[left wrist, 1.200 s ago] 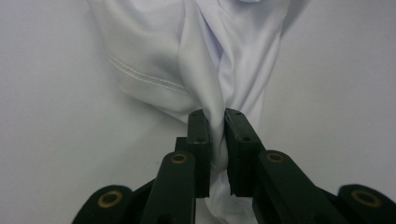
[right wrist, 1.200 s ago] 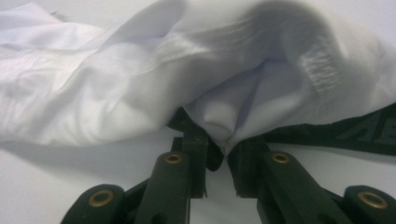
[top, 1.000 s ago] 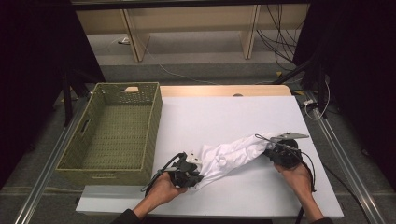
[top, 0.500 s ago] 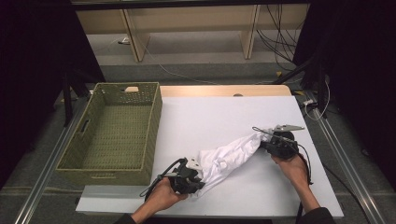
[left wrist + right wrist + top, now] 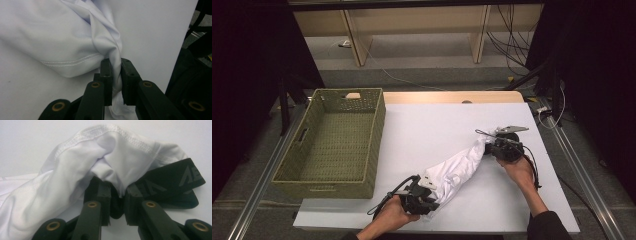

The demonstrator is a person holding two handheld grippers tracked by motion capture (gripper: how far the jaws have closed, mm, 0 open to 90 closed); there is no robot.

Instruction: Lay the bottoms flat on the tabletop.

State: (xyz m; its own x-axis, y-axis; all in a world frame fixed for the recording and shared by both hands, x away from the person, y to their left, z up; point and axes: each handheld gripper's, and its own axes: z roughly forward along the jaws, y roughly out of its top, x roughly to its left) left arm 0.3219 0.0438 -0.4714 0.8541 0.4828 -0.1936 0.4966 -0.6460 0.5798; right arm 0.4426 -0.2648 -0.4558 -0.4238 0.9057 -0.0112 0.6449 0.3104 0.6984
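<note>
Lying bunched in a long diagonal roll on the white table (image 5: 422, 125), a white garment (image 5: 455, 170) stretches from the near-left toward the far-right, with a tool at each end. Its full shape cannot be made out, since the fabric is gathered in on itself. In the right gripper view a black elastic band (image 5: 172, 185) with grey lettering is joined to the cloth; the lettering is partly folded under and cannot be read in full.

The left tool (image 5: 116, 75) is clenched on a narrow twist of the white fabric, which is pinched between its two jaws; a stitched hem runs just beside them. In the high view the left tool (image 5: 421, 196) sits at the garment's near end, with the person's left hand (image 5: 393, 215) largely hiding its body.

The right tool (image 5: 117, 192) grips the far end where white cloth and black band meet; the fabric droops over the jaw tips and hides the exact contact. From above, the right tool (image 5: 501, 148) carries a grey plate on top, and the right hand (image 5: 518, 170) holds it from behind.

A green woven basket (image 5: 337, 102) stands on the table's left side, well apart from the garment. Dark surroundings hide most of what lies beyond the table.
</note>
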